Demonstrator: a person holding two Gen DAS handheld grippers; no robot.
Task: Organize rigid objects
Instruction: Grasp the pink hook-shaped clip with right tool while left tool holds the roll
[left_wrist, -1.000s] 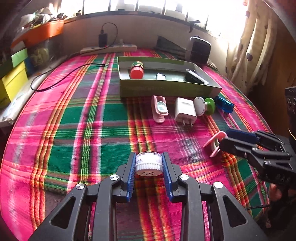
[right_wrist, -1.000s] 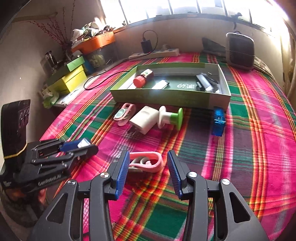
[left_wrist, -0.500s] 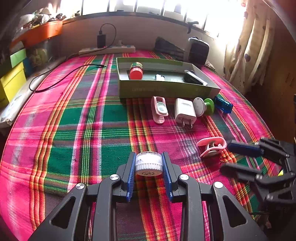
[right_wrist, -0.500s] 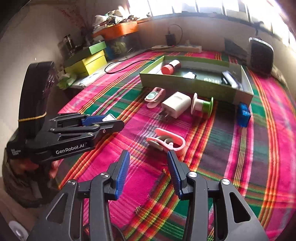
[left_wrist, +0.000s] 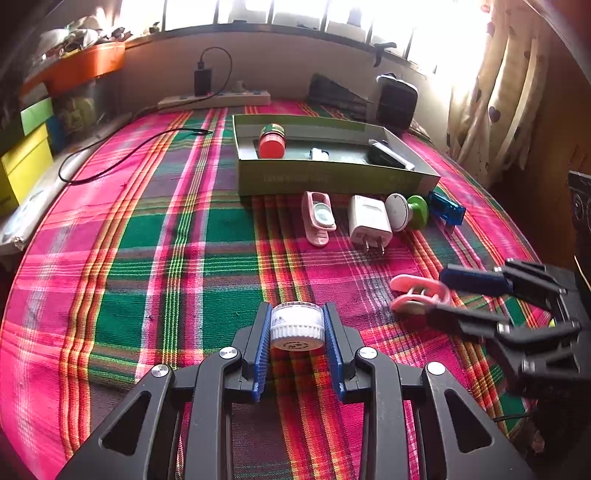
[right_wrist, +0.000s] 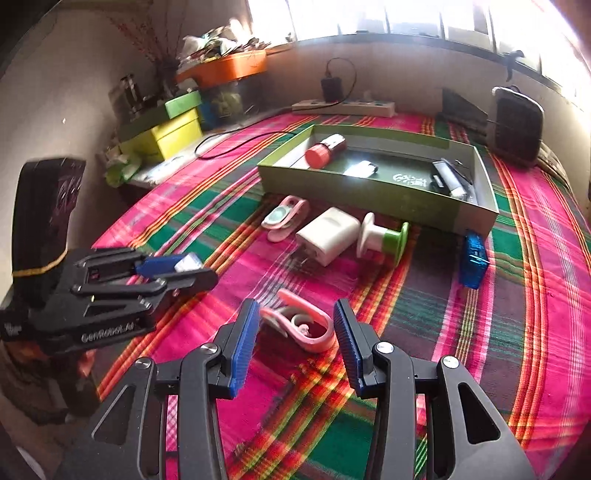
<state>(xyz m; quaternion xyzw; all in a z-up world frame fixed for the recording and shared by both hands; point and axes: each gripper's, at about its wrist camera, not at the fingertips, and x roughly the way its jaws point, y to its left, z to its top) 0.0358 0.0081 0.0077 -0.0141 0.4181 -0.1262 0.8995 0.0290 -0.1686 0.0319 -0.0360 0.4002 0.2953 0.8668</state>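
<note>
My left gripper (left_wrist: 297, 325) is shut on a small white ribbed cap (left_wrist: 297, 326), held just above the plaid cloth; it also shows in the right wrist view (right_wrist: 177, 271). My right gripper (right_wrist: 295, 325) is open, its blue pads on either side of a pink clip (right_wrist: 301, 325) that lies on the cloth; in the left wrist view the clip (left_wrist: 419, 293) lies between that gripper's fingers (left_wrist: 469, 280). A green open box (right_wrist: 373, 192) at the back holds a red-capped bottle (right_wrist: 319, 155) and small devices.
In front of the box lie a second pink clip (right_wrist: 282, 218), a white charger (right_wrist: 328, 236), a white-and-green spool (right_wrist: 384, 240) and a blue adapter (right_wrist: 472, 258). A power strip (left_wrist: 214, 99), a black cable (left_wrist: 122, 155) and a dark speaker (right_wrist: 517, 125) are at the back. Stacked boxes (right_wrist: 173, 129) stand at the left.
My right gripper swung left and pulled back from the pink clip, then came forward again so the clip is between its open fingers. My left gripper stayed shut on the cap.
</note>
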